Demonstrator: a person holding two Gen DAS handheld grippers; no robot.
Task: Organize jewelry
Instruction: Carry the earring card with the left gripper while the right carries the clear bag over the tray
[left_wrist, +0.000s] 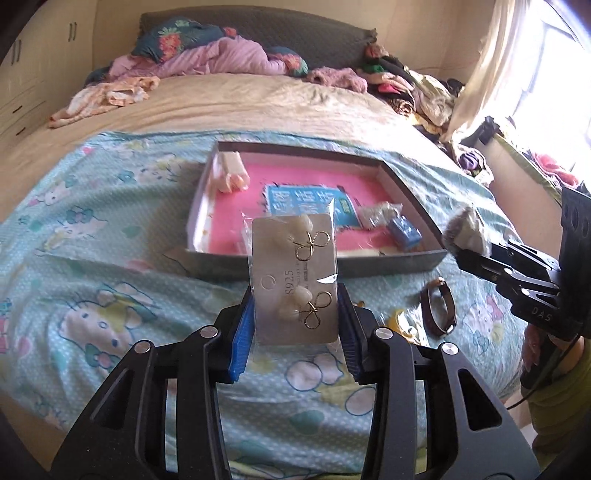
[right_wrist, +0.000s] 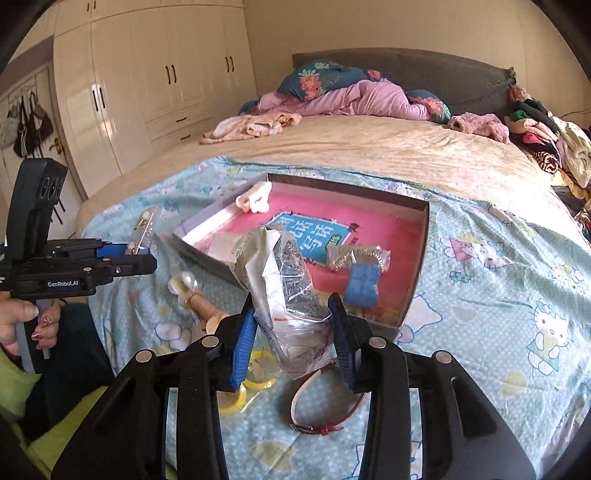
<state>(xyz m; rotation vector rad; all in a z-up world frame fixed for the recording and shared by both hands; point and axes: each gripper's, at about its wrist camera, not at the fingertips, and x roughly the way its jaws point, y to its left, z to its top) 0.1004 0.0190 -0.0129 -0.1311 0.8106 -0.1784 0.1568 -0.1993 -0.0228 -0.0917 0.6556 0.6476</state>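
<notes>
My left gripper is shut on a white earring card in clear wrap, with two gold bow earrings, held upright in front of the grey box. The box has a pink lining and holds a blue leaflet, a blue packet and cream pieces. My right gripper is shut on a clear plastic bag of silvery jewelry, held above the box's near corner. It also shows in the left wrist view. The left gripper shows in the right wrist view.
A dark red strap watch lies on the Hello Kitty sheet under my right gripper; it also shows in the left wrist view. Yellow rings and a beige hair piece lie to the left. Clothes pile at the bed's far side.
</notes>
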